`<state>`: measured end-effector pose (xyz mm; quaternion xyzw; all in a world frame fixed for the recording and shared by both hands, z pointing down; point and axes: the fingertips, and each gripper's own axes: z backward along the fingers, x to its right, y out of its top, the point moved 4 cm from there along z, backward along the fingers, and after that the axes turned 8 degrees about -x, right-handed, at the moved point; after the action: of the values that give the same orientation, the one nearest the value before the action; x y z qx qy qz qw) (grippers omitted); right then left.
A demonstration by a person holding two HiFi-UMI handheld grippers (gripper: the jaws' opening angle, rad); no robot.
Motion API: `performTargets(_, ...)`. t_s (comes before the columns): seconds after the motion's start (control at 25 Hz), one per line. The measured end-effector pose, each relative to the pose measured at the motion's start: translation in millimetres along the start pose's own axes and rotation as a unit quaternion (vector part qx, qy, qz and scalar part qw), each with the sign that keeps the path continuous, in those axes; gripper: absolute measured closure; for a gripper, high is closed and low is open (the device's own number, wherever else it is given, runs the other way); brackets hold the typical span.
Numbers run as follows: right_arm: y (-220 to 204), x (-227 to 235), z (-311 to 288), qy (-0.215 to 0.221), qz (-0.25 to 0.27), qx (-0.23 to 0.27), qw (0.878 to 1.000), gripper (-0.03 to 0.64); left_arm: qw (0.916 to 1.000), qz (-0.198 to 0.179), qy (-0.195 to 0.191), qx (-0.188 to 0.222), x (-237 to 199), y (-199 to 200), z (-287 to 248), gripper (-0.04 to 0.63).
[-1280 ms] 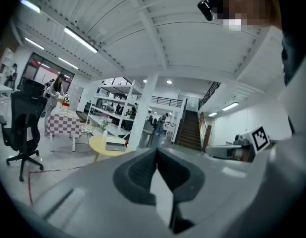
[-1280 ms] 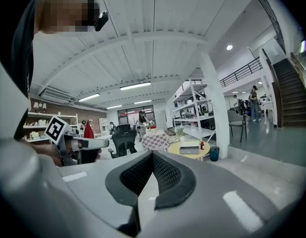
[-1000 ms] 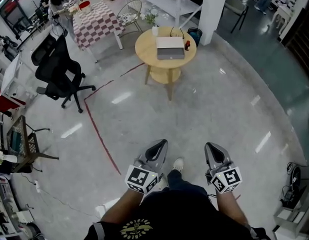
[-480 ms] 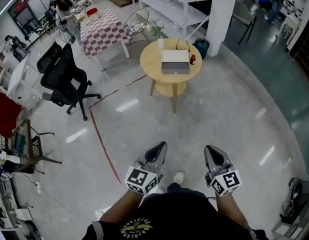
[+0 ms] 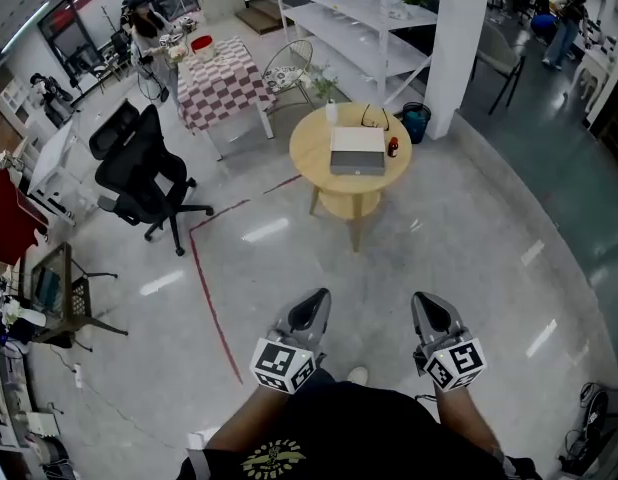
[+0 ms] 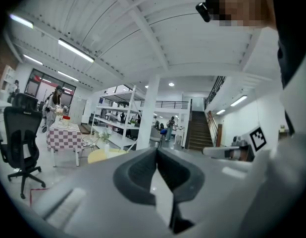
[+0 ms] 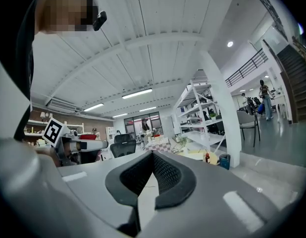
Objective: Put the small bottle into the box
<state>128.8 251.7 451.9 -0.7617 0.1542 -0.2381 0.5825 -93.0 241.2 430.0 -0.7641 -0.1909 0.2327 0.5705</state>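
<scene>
A small dark bottle with a red cap [image 5: 392, 147] stands on a round wooden table [image 5: 314, 148], just right of a flat grey-white box [image 5: 357, 150]. The table is several steps ahead across the floor. Both grippers are held out level at waist height, far short of it. My left gripper [image 5: 313, 302] is shut with nothing in it, and its jaws meet at the tip in the left gripper view [image 6: 157, 150]. My right gripper [image 5: 427, 305] is shut and empty too [image 7: 153, 154]. The right gripper view shows the bottle [image 7: 207, 157] tiny in the distance.
A white bottle [image 5: 332, 114] stands at the table's far edge. A black office chair [image 5: 139, 173] is at the left, a checkered table [image 5: 221, 83] and wire chair [image 5: 289, 63] behind. White shelving [image 5: 359, 8], a pillar [image 5: 459, 38] and a blue bin [image 5: 416, 121] flank the table. A red line [image 5: 204, 288] crosses the floor.
The round table with the box and bottle has slid down the head view and come nearer. Both shut grippers keep the same place in front of the body.
</scene>
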Motion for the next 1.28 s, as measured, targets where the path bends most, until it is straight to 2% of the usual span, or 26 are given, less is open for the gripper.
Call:
performTargets(0.32,-15,2,-3,0.011,-0.013,-0.013,1.000,0.612,1.0000,0.003,0.003,-0.004,-1,-5,-3,0.595)
performTargets(0.64,-31,15,-19,0.001,-0.030,-0.021,0.999,0.612,0.9996,0.012,-0.009,-0.023,-12,-22,-22,0.595)
performTargets(0.88,-26,14,-37,0.005,-0.023,-0.023,0.999,0.612,0.9991,0.013,-0.023,-0.033,-22,-22,-40,0.595)
performTargets(1.12,-21,17,-31,-0.009,-0.023,-0.022,0.999,0.612,0.9984,0.003,-0.050,-0.025,-15,-10,-55,0.595)
performTargets(1.28,-13,13,-30,-0.002,-0.025,-0.019,0.999,0.612,0.9980,0.005,-0.052,-0.035,-18,-15,-60,0.595)
